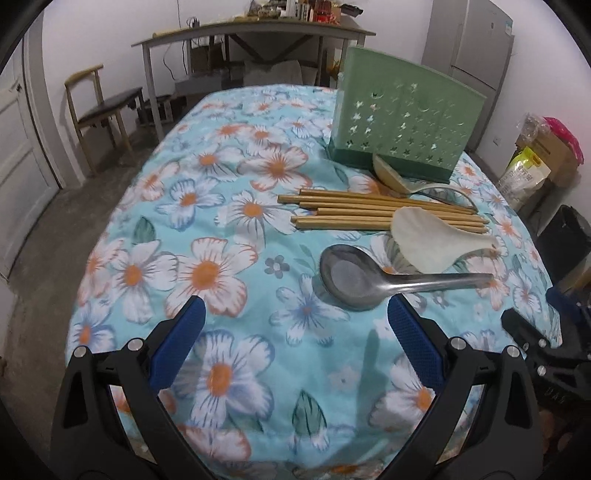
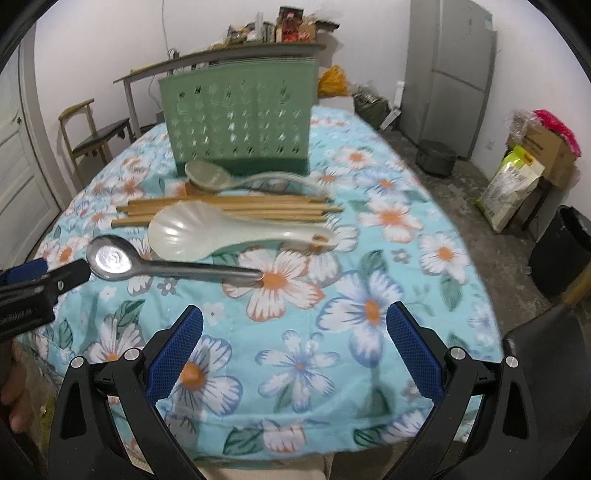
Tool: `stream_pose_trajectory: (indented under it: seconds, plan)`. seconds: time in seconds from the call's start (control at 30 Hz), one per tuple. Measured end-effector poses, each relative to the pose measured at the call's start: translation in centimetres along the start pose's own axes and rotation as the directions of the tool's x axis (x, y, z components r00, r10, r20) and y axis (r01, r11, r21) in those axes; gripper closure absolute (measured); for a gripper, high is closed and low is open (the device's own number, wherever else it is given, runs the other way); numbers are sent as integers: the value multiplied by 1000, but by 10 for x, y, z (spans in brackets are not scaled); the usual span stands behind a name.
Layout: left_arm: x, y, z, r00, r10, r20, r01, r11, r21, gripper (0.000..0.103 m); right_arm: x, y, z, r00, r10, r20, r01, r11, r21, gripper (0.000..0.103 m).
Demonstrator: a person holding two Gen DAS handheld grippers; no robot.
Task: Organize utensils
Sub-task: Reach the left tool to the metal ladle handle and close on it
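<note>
Nearby, a shiny steel spoon (image 2: 110, 260) (bowl up) lies flat

Both your claws empty, spread wide.
Your left claw (image 1: 295, 325) and right claw (image 2: 294, 332) hover low, side by side, blue pads (image 2: 175, 354) apart.

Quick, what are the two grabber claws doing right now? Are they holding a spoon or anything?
Left gripper: open, holding nothing, above the flowered cloth near the metal spoon.
Right gripper: open, holding nothing.

White walls, grey concrete floor (image 1: 44, 236), wooden chair (image 1: 99, 110), cluttered sideboard (image 1: 255, 35), fridge (image 1: 476, 44)
</note>
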State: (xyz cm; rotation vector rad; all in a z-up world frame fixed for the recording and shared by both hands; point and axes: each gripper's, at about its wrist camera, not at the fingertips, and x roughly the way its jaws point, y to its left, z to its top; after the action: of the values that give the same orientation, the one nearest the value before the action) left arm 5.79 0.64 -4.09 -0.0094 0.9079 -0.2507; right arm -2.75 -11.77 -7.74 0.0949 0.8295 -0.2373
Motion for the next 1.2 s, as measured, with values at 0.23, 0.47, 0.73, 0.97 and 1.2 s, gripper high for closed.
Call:
stream_pose_trajectory:
  seconds: [0.23, 0.47, 0.73, 0.97, 1.2]
  plan:
    - [23, 4, -4, 1000, -14, 24, 13, 1000, 14, 7, 32, 10, 5, 996, 38, -75, -43, 997, -59, 6]
    - [26, 1, -10, 998, -42, 45, 40, 998, 45, 7, 43, 9, 12, 993, 70, -100, -77, 995, -59, 6]
    - [24, 15, -1, 986, -158, 50, 159, 987, -30, 7, 44, 8, 13, 992, 77, -102, -85, 994, -72, 6]
    - [22, 27, -2, 972, -223, 74, 229, 969, -94, 7, 41, 8, 8, 995, 68, -73, -72, 996, -57, 6]
    - [22, 28, -4, 969, -240, 68, 245, 966, -85, 7, 39, 6, 4, 995, 81, -59, -84, 995, -50, 6]
